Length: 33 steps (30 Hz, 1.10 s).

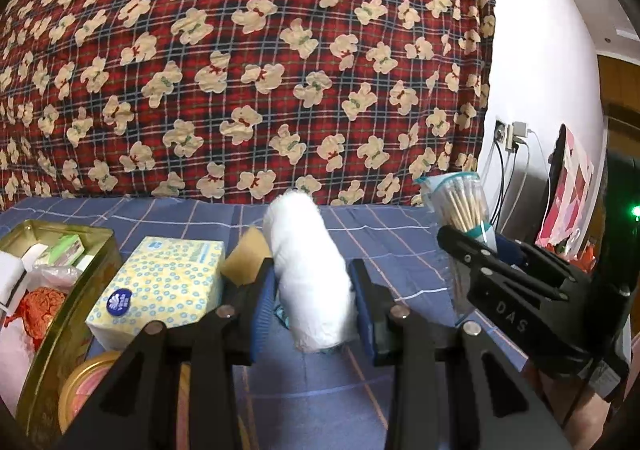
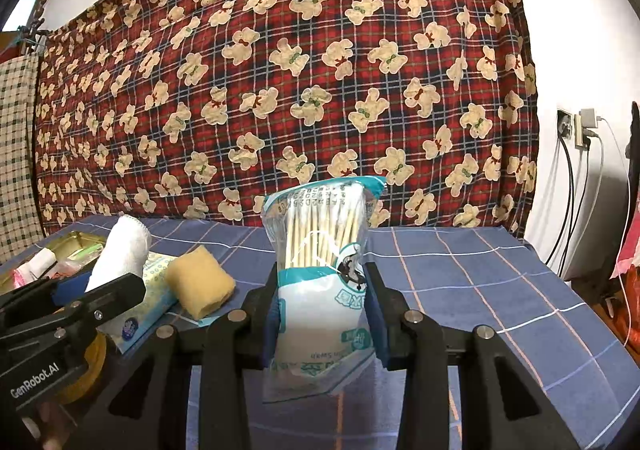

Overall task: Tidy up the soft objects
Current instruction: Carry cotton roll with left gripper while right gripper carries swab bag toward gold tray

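My left gripper [image 1: 314, 308] is shut on a white rolled cloth [image 1: 308, 270] and holds it upright over the blue checked tablecloth [image 1: 400, 246]; the cloth also shows in the right wrist view [image 2: 120, 254]. My right gripper [image 2: 322, 320] is shut on a clear bag of cotton swabs [image 2: 324, 274], held upright; the bag shows at the right of the left wrist view [image 1: 460, 210]. A yellow sponge roll [image 2: 200, 282] lies on the cloth between the grippers, beside a tissue pack [image 1: 160, 282].
A gold tin [image 1: 60, 290] with small packets stands at the left, with a round tin lid [image 1: 88, 382] in front of it. A red bear-print blanket [image 1: 248, 70] hangs behind the table. Cables and a wall socket [image 2: 576, 130] are at the right.
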Motion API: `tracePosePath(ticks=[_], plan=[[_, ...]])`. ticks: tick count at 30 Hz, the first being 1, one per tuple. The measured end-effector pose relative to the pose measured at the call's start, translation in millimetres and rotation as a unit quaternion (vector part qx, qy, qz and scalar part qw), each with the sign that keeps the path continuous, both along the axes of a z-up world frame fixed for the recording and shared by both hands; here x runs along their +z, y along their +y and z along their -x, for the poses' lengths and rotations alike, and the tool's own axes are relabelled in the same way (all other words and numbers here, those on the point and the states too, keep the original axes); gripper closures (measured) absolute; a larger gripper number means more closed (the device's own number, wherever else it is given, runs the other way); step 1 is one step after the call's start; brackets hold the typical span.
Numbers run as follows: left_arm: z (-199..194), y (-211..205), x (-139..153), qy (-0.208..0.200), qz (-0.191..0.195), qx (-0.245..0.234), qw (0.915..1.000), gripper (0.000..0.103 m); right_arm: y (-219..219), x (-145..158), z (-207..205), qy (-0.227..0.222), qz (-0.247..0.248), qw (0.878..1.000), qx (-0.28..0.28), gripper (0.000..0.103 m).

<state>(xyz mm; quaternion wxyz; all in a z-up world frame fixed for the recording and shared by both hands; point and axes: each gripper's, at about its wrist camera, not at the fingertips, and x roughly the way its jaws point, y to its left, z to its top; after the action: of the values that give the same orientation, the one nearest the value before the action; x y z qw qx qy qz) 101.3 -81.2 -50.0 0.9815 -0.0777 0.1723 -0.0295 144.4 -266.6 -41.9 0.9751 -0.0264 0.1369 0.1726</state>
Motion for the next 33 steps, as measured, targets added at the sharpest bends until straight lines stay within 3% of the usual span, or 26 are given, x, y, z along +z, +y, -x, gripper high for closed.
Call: tracePosePath(ticks=[8,20,33], plan=[[11,15,-1,-0.002,0.022,0.002,0.9998,0.068,8,1,8,-0.003,0.000,1.000,0.008,0.063],[31,53,7,0.009,0.025,0.006,0.9996,0.068,49,-4,2,0.046,-0.009,0.997,0.065,0.063],[60,117,39,0.001,0.035,0.046,0.9984,0.068,122,36,18,0.051,-0.016,0.987,0.150,0.063]])
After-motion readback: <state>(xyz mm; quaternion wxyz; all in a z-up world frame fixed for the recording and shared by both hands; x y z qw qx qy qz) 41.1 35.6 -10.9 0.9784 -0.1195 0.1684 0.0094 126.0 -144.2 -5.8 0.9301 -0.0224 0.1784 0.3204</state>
